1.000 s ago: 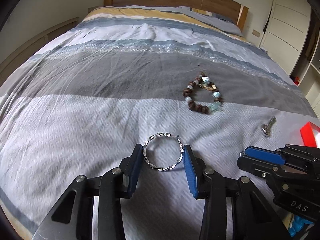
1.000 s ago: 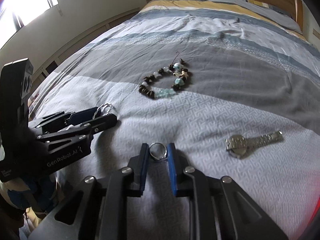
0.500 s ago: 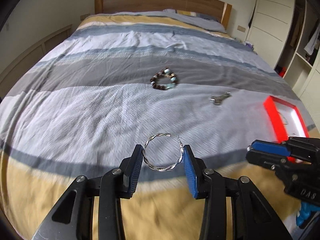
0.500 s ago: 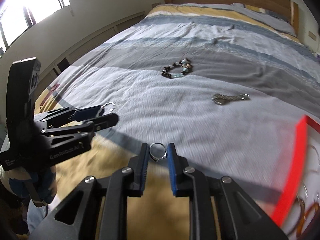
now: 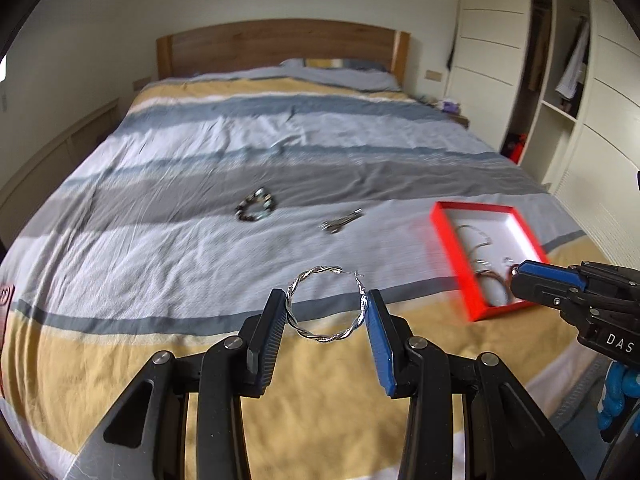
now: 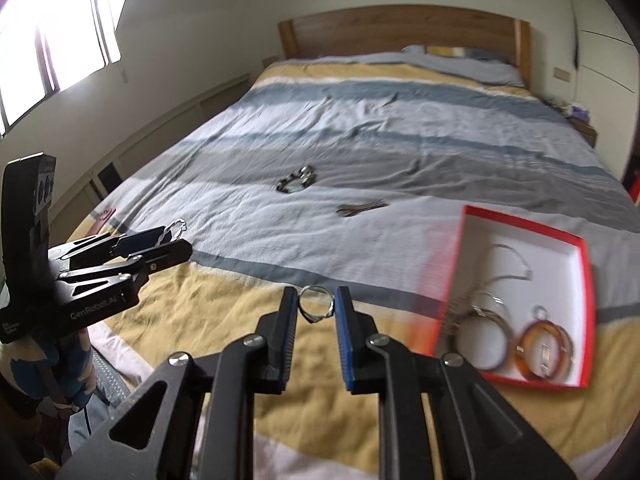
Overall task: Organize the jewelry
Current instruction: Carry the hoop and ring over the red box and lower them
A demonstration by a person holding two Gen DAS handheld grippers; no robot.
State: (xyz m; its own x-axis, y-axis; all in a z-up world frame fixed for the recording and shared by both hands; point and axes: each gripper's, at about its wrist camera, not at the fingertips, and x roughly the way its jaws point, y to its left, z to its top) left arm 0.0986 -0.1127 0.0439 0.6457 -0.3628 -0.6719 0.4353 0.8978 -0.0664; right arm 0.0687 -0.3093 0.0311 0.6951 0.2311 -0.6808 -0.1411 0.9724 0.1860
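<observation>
**Surfaces and finishes, bed and jewelry**

Left tool [image 5: 325,312]: matt black plastic arms, bright steel rivets, ribbed blue pads. It grips a twisted hoop [image 5: 326,306] of polished silvery metal, rope-textured and glossy. Right tool [image 6: 316,310]: same matt black plastic; pinches a small shiny metal ring [image 6: 316,307].

Bedspread [image 5: 168,240]: woven cloth, matt, finely creased. Headboard [image 5: 280,46] at 12 o'clock: smooth wood, satin sheen. Box [image 6: 584,280] at 3 o'clock: red card walls, matt white lining. Inside, an amber bangle [image 6: 542,350], glossy and translucent. Watch [image 5: 340,222]: dull silvery metal. Beaded bracelet [image 5: 256,206]: blurred, mixed dark and pale beads.

Twisted hoop [image 5: 326,304], ring [image 6: 316,307] held aloft.
</observation>
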